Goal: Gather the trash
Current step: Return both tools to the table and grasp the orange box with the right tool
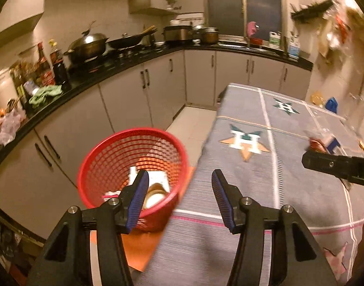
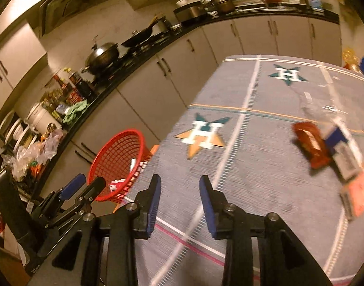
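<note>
The left gripper (image 1: 179, 181) is standing open and empty, the red plastic mesh basket (image 1: 110, 157) holding white scraps just behind its left jaw. The right gripper (image 2: 180, 188) is gaping empty too, with a red-brown wrapper (image 2: 310, 145) and blue-white carton (image 2: 341, 147) lying well right of its jaws on the grey star-patterned cloth (image 2: 253, 166).

Letter "H" inside stars on tablecloth (image 2: 265, 166).
</note>
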`<state>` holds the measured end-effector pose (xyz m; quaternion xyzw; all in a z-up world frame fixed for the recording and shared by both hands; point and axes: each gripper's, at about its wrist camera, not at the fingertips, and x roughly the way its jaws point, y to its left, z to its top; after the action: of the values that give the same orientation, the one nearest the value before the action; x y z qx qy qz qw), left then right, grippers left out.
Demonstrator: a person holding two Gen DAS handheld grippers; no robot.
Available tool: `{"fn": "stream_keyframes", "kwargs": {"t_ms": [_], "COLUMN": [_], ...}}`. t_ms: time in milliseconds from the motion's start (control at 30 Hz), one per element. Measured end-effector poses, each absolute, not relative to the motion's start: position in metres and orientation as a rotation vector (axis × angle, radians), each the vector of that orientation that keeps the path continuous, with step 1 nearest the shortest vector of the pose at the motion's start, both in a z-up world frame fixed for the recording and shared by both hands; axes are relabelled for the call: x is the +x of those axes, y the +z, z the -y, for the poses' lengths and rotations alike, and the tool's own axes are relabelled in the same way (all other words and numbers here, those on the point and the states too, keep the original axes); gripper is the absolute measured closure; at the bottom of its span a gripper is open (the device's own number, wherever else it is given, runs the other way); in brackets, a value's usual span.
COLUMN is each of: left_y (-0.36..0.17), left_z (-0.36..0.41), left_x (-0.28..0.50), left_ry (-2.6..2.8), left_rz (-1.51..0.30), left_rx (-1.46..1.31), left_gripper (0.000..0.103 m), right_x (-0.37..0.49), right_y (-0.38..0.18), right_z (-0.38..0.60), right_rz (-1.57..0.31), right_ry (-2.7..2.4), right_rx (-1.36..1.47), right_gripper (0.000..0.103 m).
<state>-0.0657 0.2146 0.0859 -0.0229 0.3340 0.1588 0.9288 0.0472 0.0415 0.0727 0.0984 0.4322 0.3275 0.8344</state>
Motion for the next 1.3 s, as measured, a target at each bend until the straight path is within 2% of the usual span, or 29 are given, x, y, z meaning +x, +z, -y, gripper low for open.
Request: {"fn": "stream_keyframes", "kwargs": {"t_ms": [333, 467, 533, 600, 667, 833, 1033, 1100, 1300], "left_y": [0.096, 0.095, 0.095, 0.095, 0.094, 0.088, 0.083, 0.081, 0.078], "left_z": [-0.118, -0.085, -0.067, -0.053, -0.041, -0.033, -0.05, -0.057, -0.07], "left_x": [-0.052, -0.038, -0.029, -0.024, -0.022, -0.017, -0.008, -0.004, 0.009], "left_ry": [0.129, 0.053, 0.029, 0.003, -0.01, -0.029, -0.015, -0.006, 0.002], "left_rz": [-0.73, -0.769, -0.788, -0.797, -0.796, -0.811, -0.828, -0.833, -0.857], "left_rx": [0.05, 0.047, 0.051, 0.053, 0.067, 0.082, 0.06, 0.049, 0.002], "left_gripper": [0.041, 0.041, 0.041, 0.041, 0.041, 0.041, 0.04, 0.039, 0.039], "right_x": [0.051, 0.06, 0.066, 0.072, 0.076, 0.093, 0.115, 0.118, 0.123], "right_y": [0.074, 0.067, 0.059, 0.052, 0.044, 0.03, 0.025, 0.023, 0.01], "right_z": [0.084, 0.144, 0.173, 0.192, 0.204, 0.199, 0.158, 0.148, 0.137], "right_rz": [-0.868, -0.875, -0.891, -0.92, -0.941, -1.006, -1.049, -1.057, -1.085], "right_ry": [0.518, 0.391, 0.33, 0.283, 0.252, 0.218, 0.169, 0.159, 0.121], "right_rx": [0.335, 0.412, 0.472, 0.51, 0.543, 0.537, 0.403, 0.358, 0.237], "right_gripper": [0.065, 0.062, 0.057, 0.046, 0.042, 0.04, 0.038, 0.033, 0.033]}}
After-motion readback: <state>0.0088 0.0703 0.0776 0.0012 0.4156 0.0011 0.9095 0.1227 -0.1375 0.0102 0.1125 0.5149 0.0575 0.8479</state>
